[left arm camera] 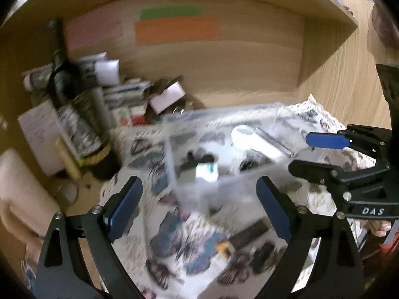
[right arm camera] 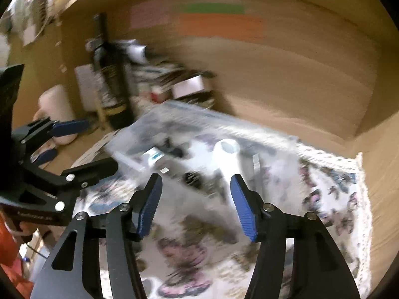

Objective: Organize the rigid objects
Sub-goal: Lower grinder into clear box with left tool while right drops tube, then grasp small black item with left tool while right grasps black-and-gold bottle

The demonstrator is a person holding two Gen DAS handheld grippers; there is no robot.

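Note:
A clear plastic box (left arm camera: 224,149) stands on a butterfly-print cloth (left arm camera: 174,244). Inside it lie a white handled object (left arm camera: 254,142), a small white and blue block (left arm camera: 207,172), a metal strip (left arm camera: 274,139) and dark small parts. My left gripper (left arm camera: 199,199) is open and empty, hovering just before the box's near side. Loose dark items and a yellow piece (left arm camera: 224,246) lie on the cloth in front. My right gripper (right arm camera: 197,199) is open and empty above the box (right arm camera: 199,144), near the white object (right arm camera: 228,157). Both views are blurred.
A dark wine bottle (left arm camera: 72,99) stands at the left beside stacked boxes and papers (left arm camera: 129,94). Wooden shelf walls enclose the space, with coloured notes (left arm camera: 177,30) on the back. Each gripper shows in the other's view: the right (left arm camera: 324,154), the left (right arm camera: 72,137).

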